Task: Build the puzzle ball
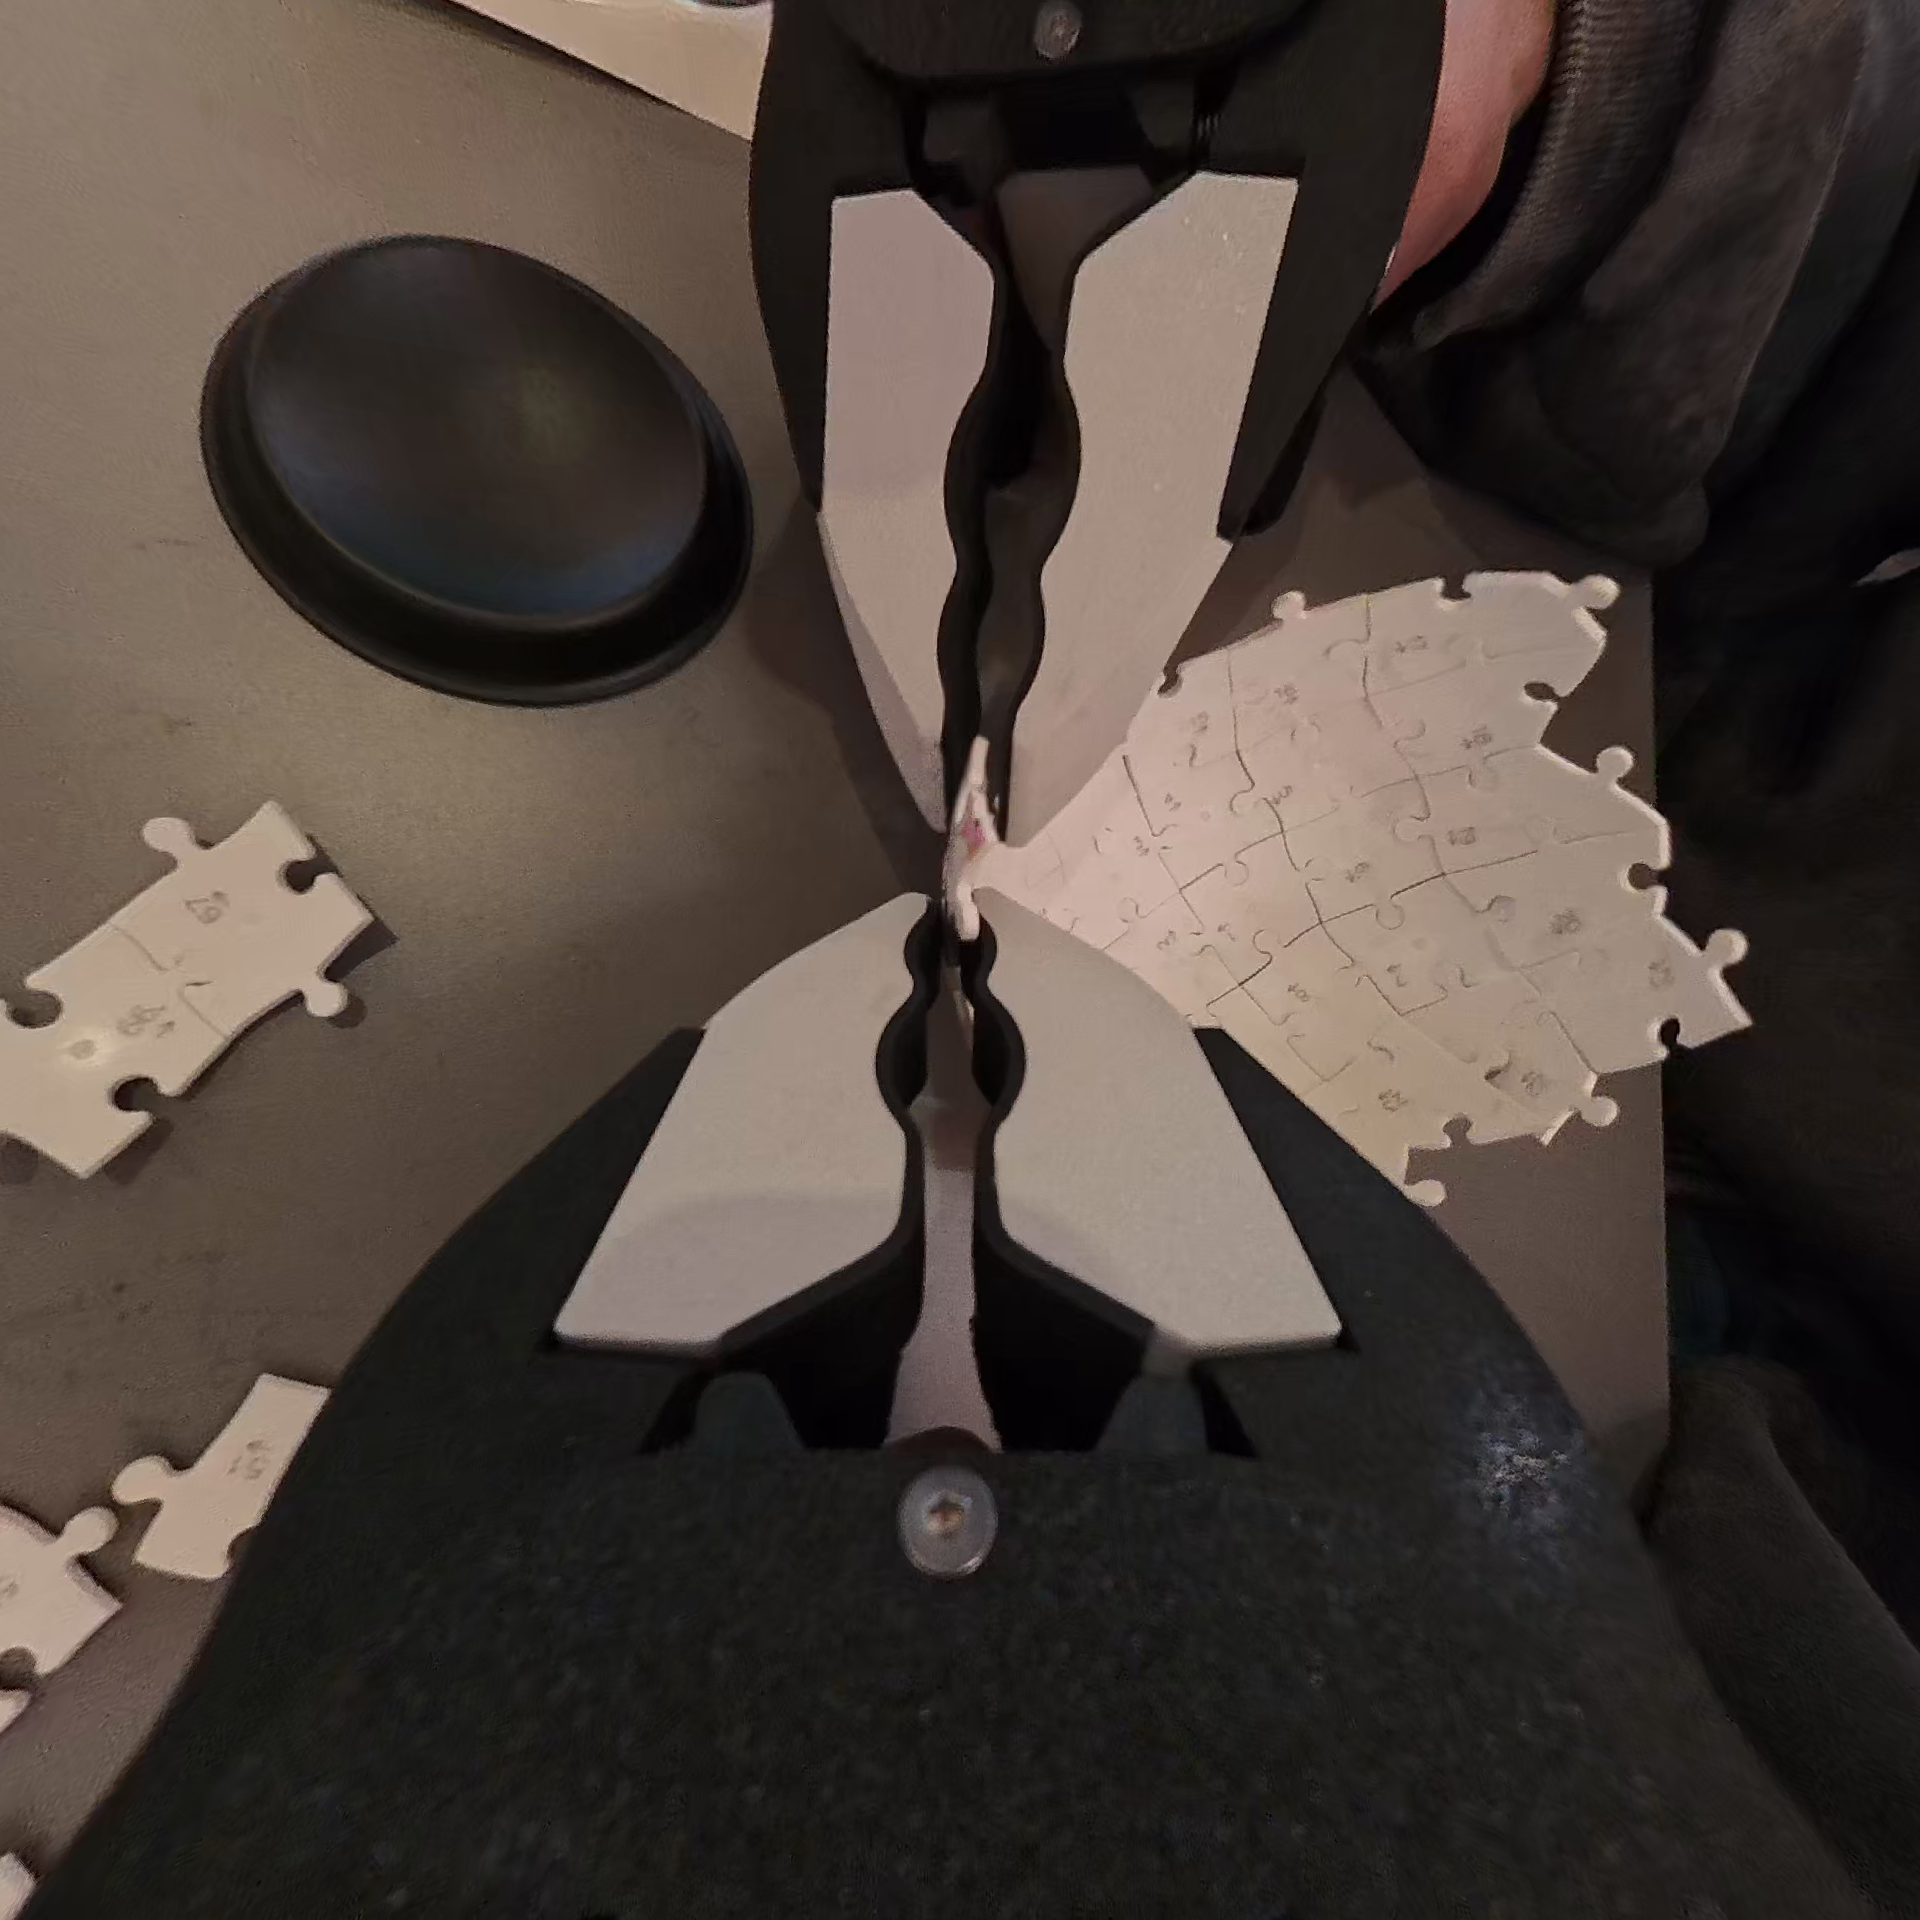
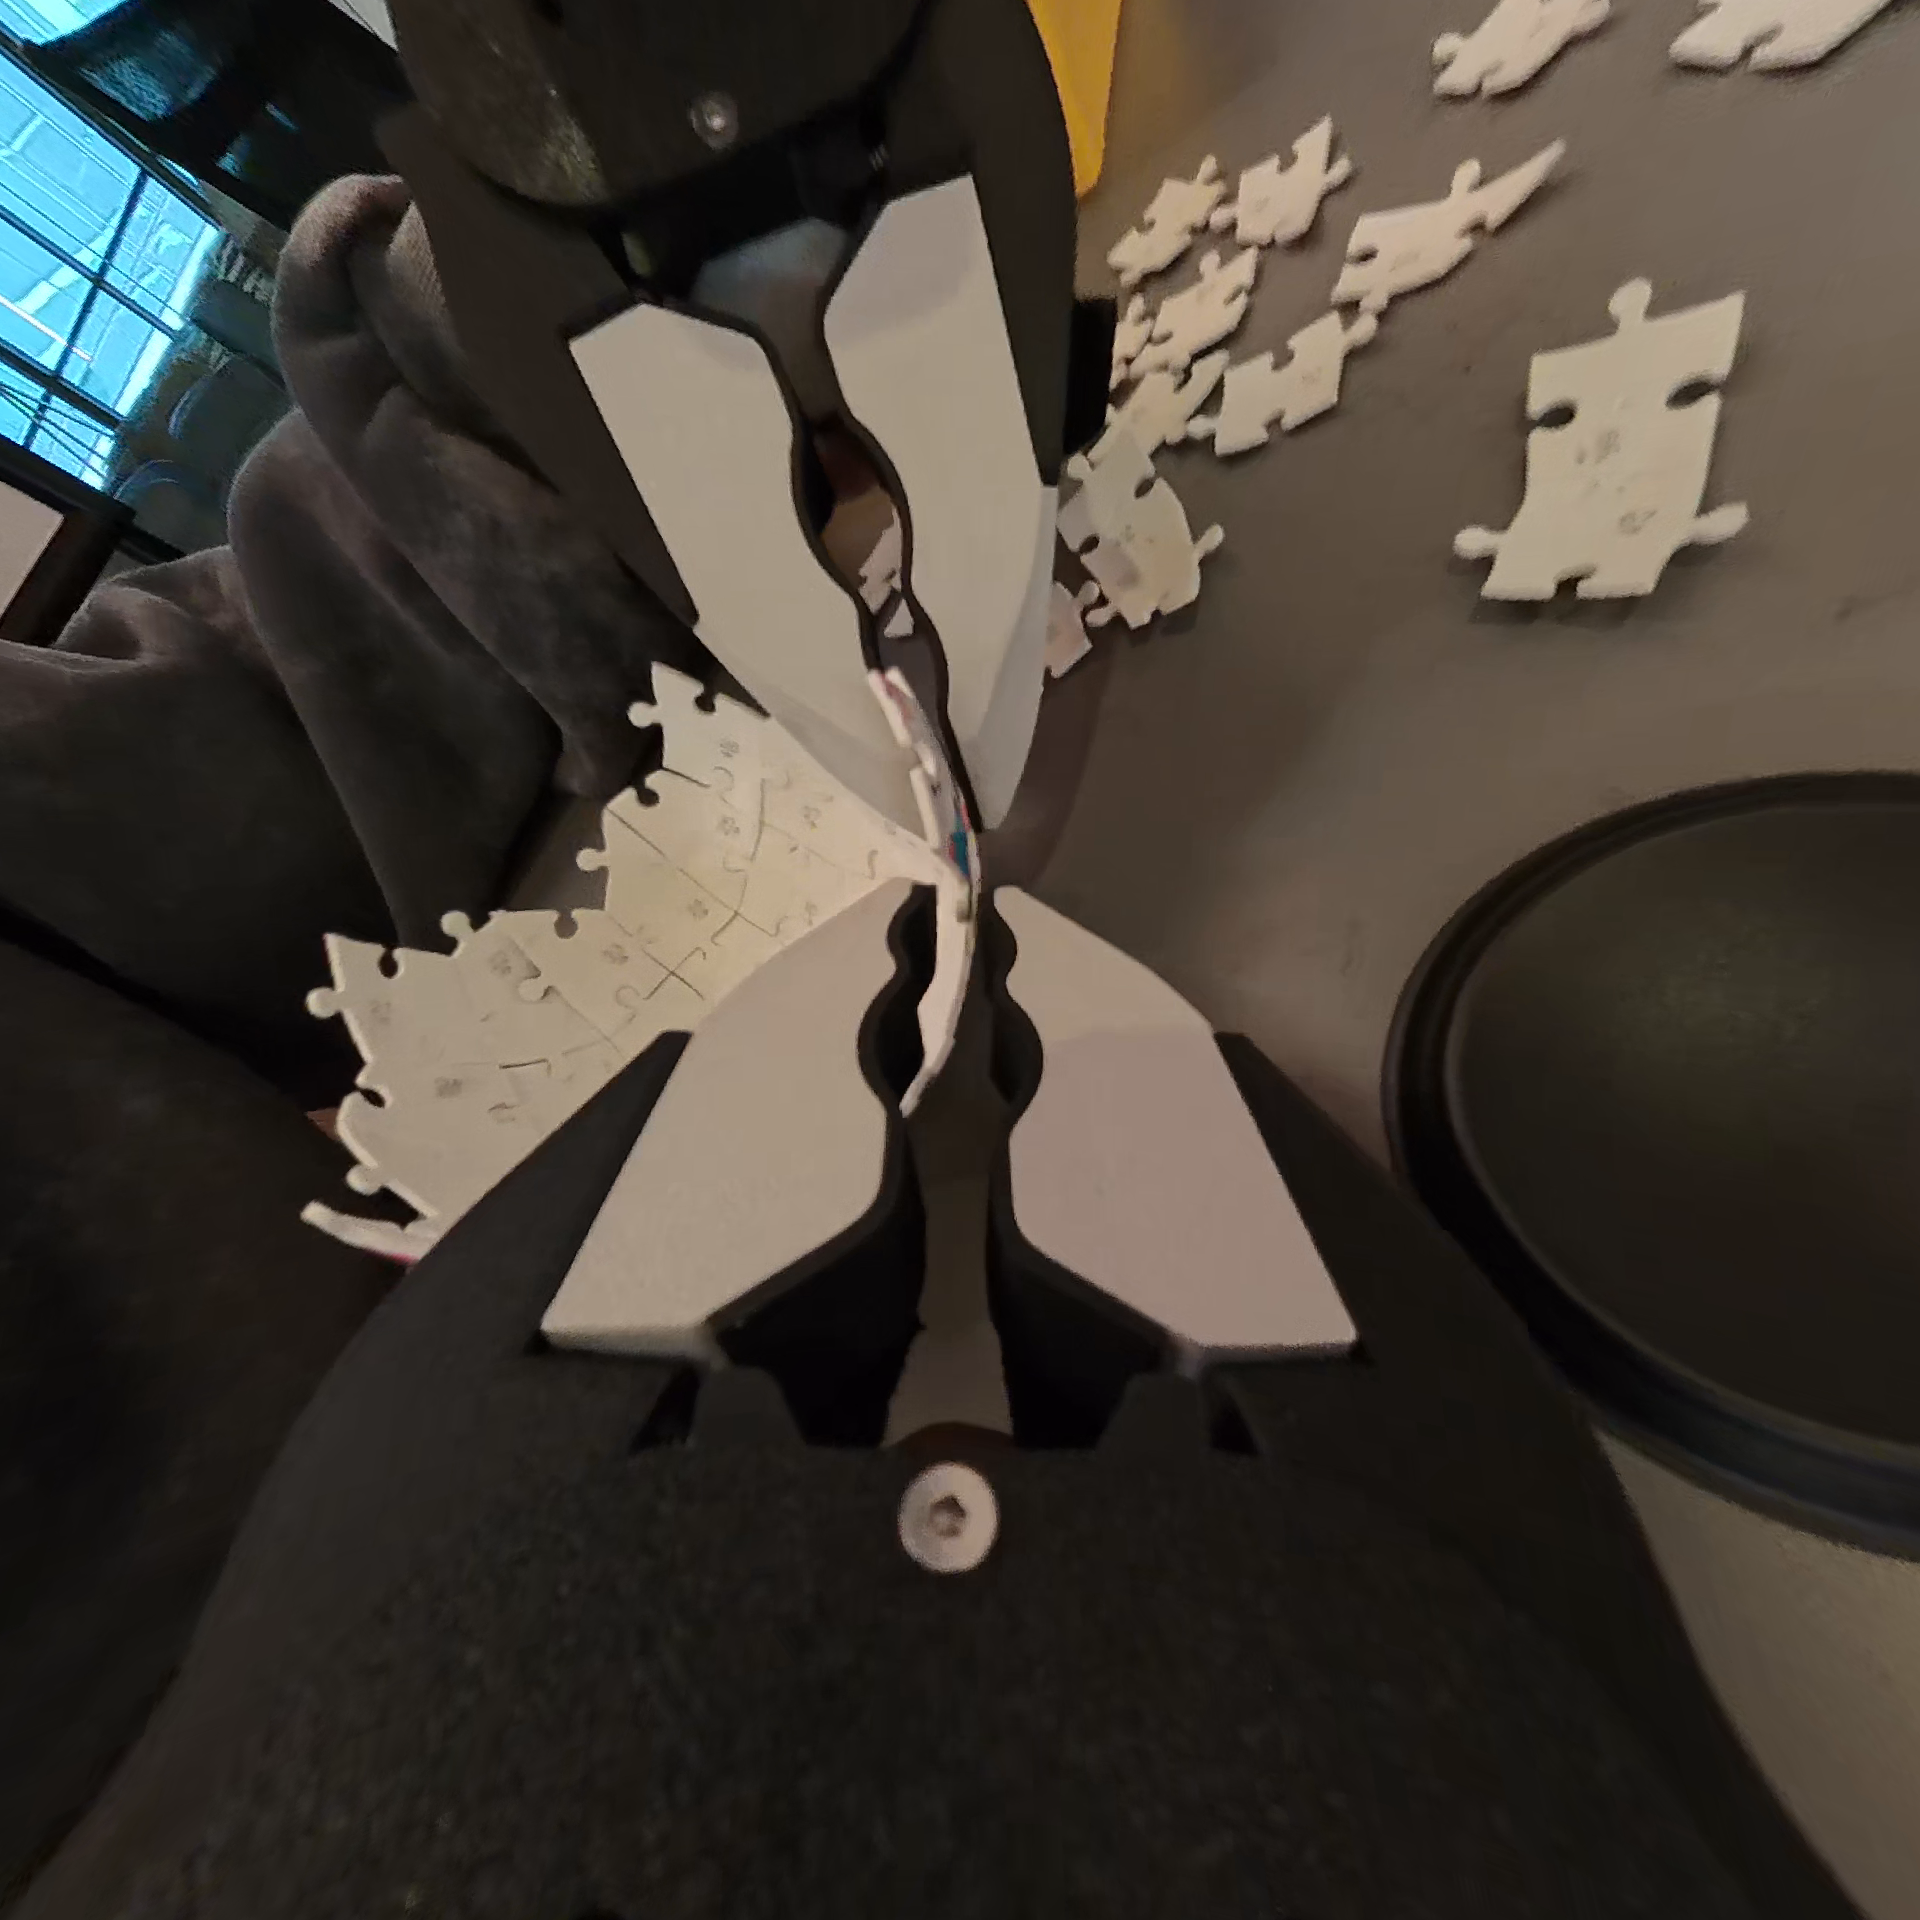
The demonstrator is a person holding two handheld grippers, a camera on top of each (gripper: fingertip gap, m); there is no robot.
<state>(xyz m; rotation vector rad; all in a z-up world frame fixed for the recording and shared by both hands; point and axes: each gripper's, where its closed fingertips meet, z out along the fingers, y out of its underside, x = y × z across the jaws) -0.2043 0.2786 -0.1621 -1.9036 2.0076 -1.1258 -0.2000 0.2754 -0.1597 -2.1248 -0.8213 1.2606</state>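
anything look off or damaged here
Nothing looks damaged. Both tongs, left and right, pinch one edge of the curved puzzle sheet tip to tip; loose pieces lie flat on the table.

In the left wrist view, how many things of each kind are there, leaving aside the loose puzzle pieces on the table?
grippers: 2, the left gripper and the right gripper
black round dish: 1
assembled puzzle section: 1
Total: 4

Loose pieces (image 1: 192,982) lie on the table (image 1: 499,852) near the bowl (image 1: 478,468).
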